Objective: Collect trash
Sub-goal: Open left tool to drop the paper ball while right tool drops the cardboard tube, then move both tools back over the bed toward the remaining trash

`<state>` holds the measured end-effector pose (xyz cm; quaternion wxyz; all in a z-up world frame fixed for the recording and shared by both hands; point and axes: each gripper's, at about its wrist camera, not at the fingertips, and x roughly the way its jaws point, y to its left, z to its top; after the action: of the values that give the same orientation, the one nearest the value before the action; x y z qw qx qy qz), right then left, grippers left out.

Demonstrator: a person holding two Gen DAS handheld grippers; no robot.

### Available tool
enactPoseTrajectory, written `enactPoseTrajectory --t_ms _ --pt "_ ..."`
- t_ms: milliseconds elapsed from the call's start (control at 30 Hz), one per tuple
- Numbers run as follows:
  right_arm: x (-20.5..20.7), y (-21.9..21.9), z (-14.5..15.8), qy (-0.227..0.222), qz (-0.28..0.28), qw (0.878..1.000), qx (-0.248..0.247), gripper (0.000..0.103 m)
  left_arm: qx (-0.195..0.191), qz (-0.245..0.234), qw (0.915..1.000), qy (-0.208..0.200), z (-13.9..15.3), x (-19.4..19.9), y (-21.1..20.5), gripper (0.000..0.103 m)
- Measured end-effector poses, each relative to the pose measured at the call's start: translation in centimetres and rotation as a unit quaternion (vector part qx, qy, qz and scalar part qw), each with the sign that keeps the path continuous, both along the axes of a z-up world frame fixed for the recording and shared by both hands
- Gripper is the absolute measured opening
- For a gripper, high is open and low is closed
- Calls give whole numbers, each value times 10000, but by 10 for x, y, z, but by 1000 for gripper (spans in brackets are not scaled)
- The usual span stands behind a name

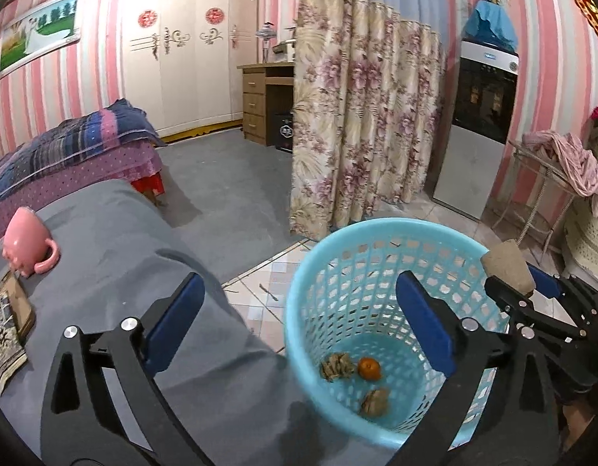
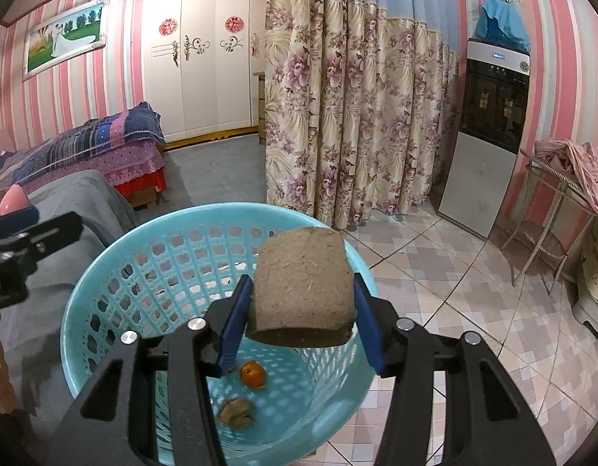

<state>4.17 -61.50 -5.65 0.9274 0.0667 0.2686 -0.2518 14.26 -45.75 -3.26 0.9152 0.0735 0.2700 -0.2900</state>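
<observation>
The right gripper [image 2: 303, 310] hung above the blue basket [image 2: 104, 283], its blue pads pressed on either side of a brown, fibrous block [image 2: 304, 287] that stood up between them, over the basket's open mouth. The left gripper [image 1: 299, 310] stood with its jaws spread wide and nothing between them, one finger over the grey-covered table [image 1: 116, 256] and the other over the inside of the basket. Down on the basket's floor lay a small orange fruit [image 1: 369, 368], with a crumpled brownish scrap [image 1: 337, 366] just beside it at nine o'clock and another brownish lump [image 1: 374, 402] near it at six o'clock. From the left wrist view, the basket stood on the tiled floor against the table's edge, at three o'clock from the cloth. At nine o'clock on the table a pink mug [image 1: 27, 240] lay tipped over, and just below it, toward seven o'clock, lay a printed packet [image 1: 5, 330]. A flowered curtain [image 1: 361, 116] hung behind the basket at twelve o'clock.
</observation>
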Motion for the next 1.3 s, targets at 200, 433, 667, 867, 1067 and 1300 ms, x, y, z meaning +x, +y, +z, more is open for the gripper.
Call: enactPoseTrajectory --t_ms 200,433,667,867,1067,1300 --pt "11 9 -2 -58 25 10000 49 55 5 194 9998 37 0 4 23 97" --pt "11 21 3 -146 -49 9999 -63 87 -64 455 9989 92 2 9 52 97" --pt "7 32 6 -151 -99 9998 67 95 -106 731 9973 55 12 8 86 97" --pt "12 56 14 -161 23 9999 30 97 -120 1026 9946 -44 24 2 130 97" --pt "28 100 21 -217 322 9992 65 97 -36 1453 9893 -150 35 -2 185 97" --pt "54 167 28 -202 959 9952 -8 97 51 2021 9791 -222 42 -8 262 97"
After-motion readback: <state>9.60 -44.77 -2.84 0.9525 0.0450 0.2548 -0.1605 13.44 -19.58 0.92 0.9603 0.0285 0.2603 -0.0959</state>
